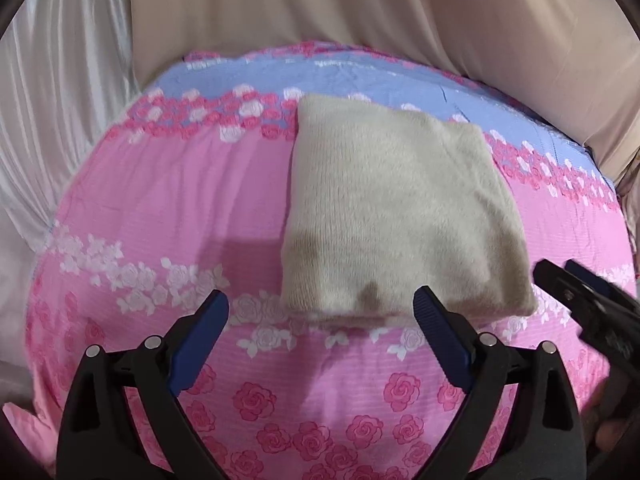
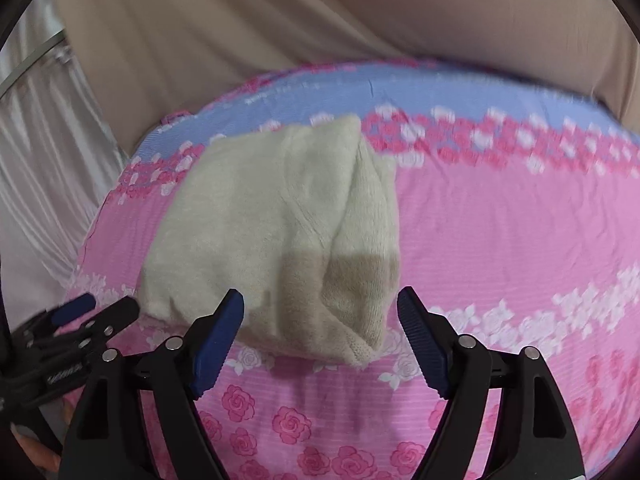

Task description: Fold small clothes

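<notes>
A: Where is the garment?

B: The cream fleece garment [image 1: 396,216] lies folded into a thick, roughly square bundle on the pink rose-print sheet [image 1: 168,200]. Its far edge reaches the band of pink and white roses where the sheet turns to a blue stripe [image 1: 340,76]. From the right wrist view the bundle [image 2: 264,232] shows a layered side, with folds stacked along its right edge and one rounded corner toward the camera.

A: Is anything holding it?

B: No. The left gripper [image 1: 320,308] sits just short of the bundle's near edge, its two blue-padded fingers spread wide with nothing between them. The right-hand pad overlaps the near edge in the picture; I cannot tell if it touches.

A: And the other tool?

B: The right gripper [image 2: 320,304] is also spread wide and empty, hovering at the bundle's near right corner. In the left wrist view it [image 1: 560,276] shows at the right border, blurred, just beside the bundle's near right corner. In the right wrist view the left gripper [image 2: 100,306] comes in at the lower left, close to the bundle's near left corner.

A: What lies around the sheet?

B: Beige draped fabric [image 1: 360,4] hangs behind the far edge, and a shiny white satin cloth [image 1: 52,92] falls in folds on the left.
</notes>
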Demonstrator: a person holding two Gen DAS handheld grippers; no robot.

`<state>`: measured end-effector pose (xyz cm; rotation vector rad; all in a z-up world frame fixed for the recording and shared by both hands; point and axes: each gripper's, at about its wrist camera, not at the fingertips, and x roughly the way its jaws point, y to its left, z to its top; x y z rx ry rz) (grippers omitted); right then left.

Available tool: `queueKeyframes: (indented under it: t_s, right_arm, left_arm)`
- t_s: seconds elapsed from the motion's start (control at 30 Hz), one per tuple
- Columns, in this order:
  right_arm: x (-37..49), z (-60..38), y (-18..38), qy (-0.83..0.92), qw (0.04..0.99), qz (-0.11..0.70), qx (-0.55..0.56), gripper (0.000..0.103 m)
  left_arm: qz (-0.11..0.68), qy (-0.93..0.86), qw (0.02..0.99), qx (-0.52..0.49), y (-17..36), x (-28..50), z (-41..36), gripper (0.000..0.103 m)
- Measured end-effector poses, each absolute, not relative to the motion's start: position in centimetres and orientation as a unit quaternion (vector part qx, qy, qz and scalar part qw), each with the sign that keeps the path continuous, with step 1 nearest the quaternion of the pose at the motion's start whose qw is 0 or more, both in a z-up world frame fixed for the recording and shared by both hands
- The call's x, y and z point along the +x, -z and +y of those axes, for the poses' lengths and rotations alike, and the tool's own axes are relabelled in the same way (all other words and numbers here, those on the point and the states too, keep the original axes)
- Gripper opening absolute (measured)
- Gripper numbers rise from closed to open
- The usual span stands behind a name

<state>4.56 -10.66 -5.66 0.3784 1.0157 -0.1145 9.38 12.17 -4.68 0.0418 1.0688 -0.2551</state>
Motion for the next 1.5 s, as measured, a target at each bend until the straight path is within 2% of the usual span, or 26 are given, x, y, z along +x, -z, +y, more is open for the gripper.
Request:
queueKeyframes:
  t_s: [0.1,0.17,0.2,0.23,0.33,0.4,0.5,0.57,0.6,0.63,0.67,0.7,0.73,0.8,0.83,0.87,0.97,1.07,1.17,1.37,1.5]
  right_arm:
    - [6.2,-11.9,8.7,0.026,0.815,0.516,0.261,0.075]
    - [7.1,-11.4,9.7,0.014,0.807,0.533,0.254,0.022]
    - [7.3,-11.0,9.1,0.003,0.81,0.531,0.25,0.019]
    - [7.1,-10.7,7.9,-0.007,0.817,0.519,0.253,0.017]
    - [5.5,-9.8,2.6,-0.02,0.856,0.465,0.223,0.016]
    - [5.2,-10.0,3.0,-0.014,0.859,0.468,0.208,0.017]
    - [6.3,-10.3,10.8,0.022,0.821,0.552,0.146,0.025]
    - [5.2,-10.5,10.0,0.025,0.835,0.524,0.167,0.034]
    - [4.8,-10.4,9.0,0.025,0.839,0.515,0.177,0.036]
    - [4.2,-10.3,7.9,0.032,0.844,0.504,0.18,0.045]
    - [3.6,-10.2,7.0,0.044,0.849,0.495,0.177,0.057]
    - [3.0,-10.1,6.1,0.055,0.855,0.485,0.173,0.06]
    - [2.1,-9.9,5.1,0.068,0.866,0.465,0.17,0.06]
    - [-0.1,-9.4,2.7,0.087,0.897,0.404,0.159,0.061]
    - [-1.6,-9.3,1.3,0.099,0.914,0.363,0.151,0.074]
    - [-2.6,-9.2,0.5,0.11,0.923,0.337,0.148,0.098]
    - [-4.2,-9.4,-0.1,0.142,0.924,0.319,0.154,0.098]
    - [-3.8,-10.1,0.1,0.147,0.912,0.347,0.163,0.098]
    - [-4.4,-9.6,-0.2,0.146,0.914,0.341,0.161,0.098]
    - [-3.6,-7.4,2.4,0.125,0.892,0.407,0.155,0.098]
    - [-3.6,-6.6,2.7,0.126,0.89,0.414,0.141,0.098]
  left_arm:
    - [0.548,0.146,0.823,-0.035,7.2,10.8,13.2,0.092]
    - [0.568,0.164,0.803,-0.073,8.9,11.8,14.0,0.066]
    - [0.583,0.171,0.79,-0.083,9.7,12.2,14.2,0.038]
    - [0.604,0.166,0.774,-0.095,10.5,12.7,14.7,0.03]
    - [0.59,0.177,0.778,-0.123,9.2,12.3,15.9,0.03]
    - [0.586,0.169,0.784,-0.113,9.0,12.1,16.3,0.034]
    - [0.611,0.154,0.768,-0.117,10.9,12.3,16.2,0.034]
    - [0.614,0.156,0.764,-0.124,10.8,12.0,16.2,0.035]
    - [0.607,0.16,0.769,-0.122,10.3,11.6,16.1,0.043]
    - [0.59,0.162,0.783,-0.113,9.4,10.9,16.1,0.06]
    - [0.572,0.159,0.798,-0.104,8.7,10.2,16.2,0.07]
    - [0.552,0.156,0.813,-0.096,7.9,9.6,16.2,0.085]
    - [0.524,0.157,0.832,-0.089,6.9,8.6,15.9,0.092]
    - [0.482,0.168,0.857,-0.077,5.3,7.0,15.3,0.092]
    - [0.459,0.175,0.869,-0.066,4.2,6.1,14.9,0.095]
    - [0.437,0.18,0.88,-0.054,3.2,5.2,14.5,0.098]
    - [0.38,0.2,0.903,-0.021,0.3,3.2,13.6,0.098]
    - [0.36,0.208,0.91,0.005,-1.1,2.8,12.6,0.098]
    - [0.348,0.2,0.915,0.028,-1.1,1.8,11.8,0.098]
    - [0.425,0.173,0.888,0.034,1.7,3.0,11.3,0.098]
    - [0.461,0.129,0.877,0.043,3.1,3.4,11.5,0.098]
